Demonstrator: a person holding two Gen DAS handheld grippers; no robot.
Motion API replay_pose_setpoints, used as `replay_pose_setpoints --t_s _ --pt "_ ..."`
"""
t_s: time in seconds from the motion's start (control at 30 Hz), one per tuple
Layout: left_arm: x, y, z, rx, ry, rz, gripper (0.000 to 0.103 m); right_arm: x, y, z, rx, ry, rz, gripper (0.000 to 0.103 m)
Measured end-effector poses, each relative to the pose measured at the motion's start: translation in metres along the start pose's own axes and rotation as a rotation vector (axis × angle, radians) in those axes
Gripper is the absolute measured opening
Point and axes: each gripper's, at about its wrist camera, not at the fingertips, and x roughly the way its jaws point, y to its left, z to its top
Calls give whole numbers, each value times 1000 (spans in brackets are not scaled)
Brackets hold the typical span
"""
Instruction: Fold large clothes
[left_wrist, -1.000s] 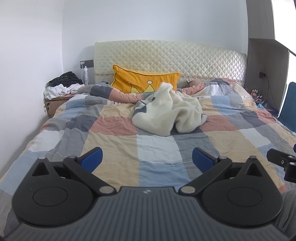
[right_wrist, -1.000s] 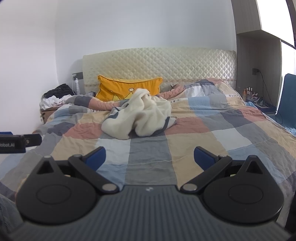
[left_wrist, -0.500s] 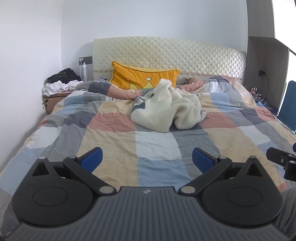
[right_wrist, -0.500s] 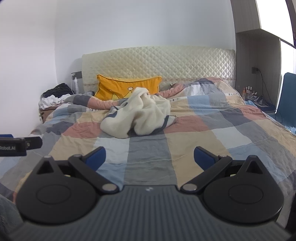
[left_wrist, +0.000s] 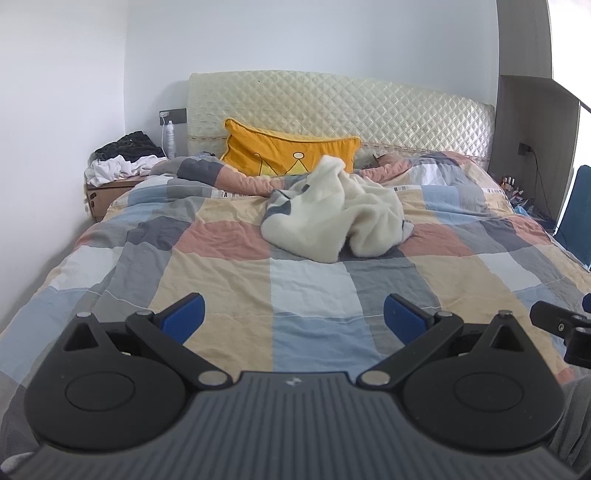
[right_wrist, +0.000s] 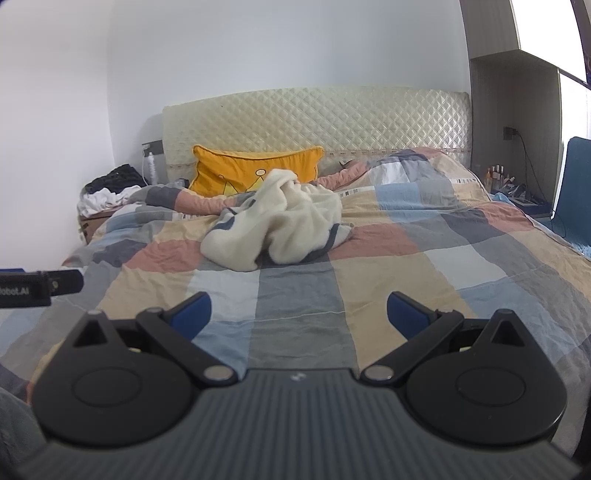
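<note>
Left gripper (left_wrist: 293, 314) and right gripper (right_wrist: 298, 308): jaws spread wide, holding nothing, both over the near end of the checked quilt (left_wrist: 236, 288). Cream fleece garment (left_wrist: 332, 225) lies crumpled mid-bed, far from both grippers, just before the orange pillow (left_wrist: 280, 155).

Left gripper (left_wrist: 293, 319), lower centre of its own view: blue-tipped fingers (left_wrist: 183, 316) spread wide, holding nothing. Right gripper (right_wrist: 299, 314), lower centre of its own view: fingers (right_wrist: 405, 313) equally wide apart, empty. Each gripper's black body appears at the other view's edge, level alongside.
</note>
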Motion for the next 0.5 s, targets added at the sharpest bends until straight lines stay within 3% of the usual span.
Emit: replay_pose_setpoints --t_s 0.5 --pt "25 -1 -11 0 17 7 103 22 -6 -9 22 -1 -15 103"
